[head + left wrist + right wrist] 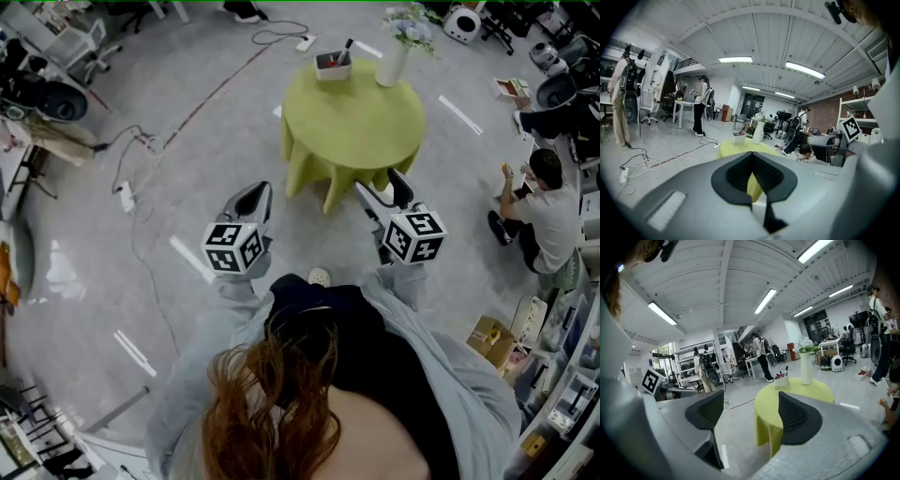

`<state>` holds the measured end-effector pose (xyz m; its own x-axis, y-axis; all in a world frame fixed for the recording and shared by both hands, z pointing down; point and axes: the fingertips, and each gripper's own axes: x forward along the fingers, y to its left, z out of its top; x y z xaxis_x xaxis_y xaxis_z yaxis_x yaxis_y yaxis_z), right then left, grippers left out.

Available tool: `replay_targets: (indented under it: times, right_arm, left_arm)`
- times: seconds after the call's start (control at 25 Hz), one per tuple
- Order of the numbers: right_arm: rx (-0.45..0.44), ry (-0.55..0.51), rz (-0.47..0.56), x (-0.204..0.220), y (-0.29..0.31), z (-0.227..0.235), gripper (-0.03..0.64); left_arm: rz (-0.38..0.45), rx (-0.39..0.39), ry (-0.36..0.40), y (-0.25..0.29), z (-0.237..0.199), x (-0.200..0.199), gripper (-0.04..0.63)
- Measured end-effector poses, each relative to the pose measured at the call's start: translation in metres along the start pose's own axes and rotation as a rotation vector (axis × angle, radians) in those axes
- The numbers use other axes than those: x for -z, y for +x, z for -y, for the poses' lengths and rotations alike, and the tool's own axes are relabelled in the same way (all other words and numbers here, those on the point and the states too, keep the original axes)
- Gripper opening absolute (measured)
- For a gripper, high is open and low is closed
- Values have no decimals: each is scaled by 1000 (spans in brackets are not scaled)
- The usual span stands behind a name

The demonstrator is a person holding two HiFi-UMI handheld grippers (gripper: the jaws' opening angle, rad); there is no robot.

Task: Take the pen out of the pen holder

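- My left gripper (pixel 259 192) is held low in front of me. Its fingers (pixel 736 171) are pressed together with nothing between them.
- My right gripper (pixel 380 184) is level with it, and its fingers (pixel 799 420) stand wide apart. Only floor and the near edge of the desk (pixel 361 127) show through the gap.
- The holder (pixel 333 65) is a small white tub on the far side of the round, green-draped desk. It is well ahead of both pairs of fingers and touched by neither.
- The pen (pixel 348 47) is in the holder, dark and leaning out over its rim. From the right gripper view something red sits in there beside it.
- A white vase (pixel 394 64) of pale flowers stands just right of the holder, also beyond the right fingers.
- The only print I can make out is the black-and-white square markers on each cube: left (pixel 234 246) and right (pixel 415 234).
- A person (pixel 548 211) sits on the floor, off to the right of the right fingers and clear of the desk.
- A cable (pixel 216 92) trails across the floor, ahead and left of the left fingers.
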<state>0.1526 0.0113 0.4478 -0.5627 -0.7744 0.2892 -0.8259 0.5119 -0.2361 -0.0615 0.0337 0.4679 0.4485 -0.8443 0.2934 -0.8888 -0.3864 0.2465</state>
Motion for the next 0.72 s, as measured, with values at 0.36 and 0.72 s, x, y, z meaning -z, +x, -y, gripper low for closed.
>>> replay_targets:
  times: [0.36, 0.72]
  right_arm:
    - [8, 58, -35, 36, -17, -12, 360]
    - [-2, 42, -62, 39, -7, -8, 360]
  left_arm:
    - [-62, -7, -17, -24, 6, 33, 18]
    - [-69, -7, -34, -14, 5, 38, 18]
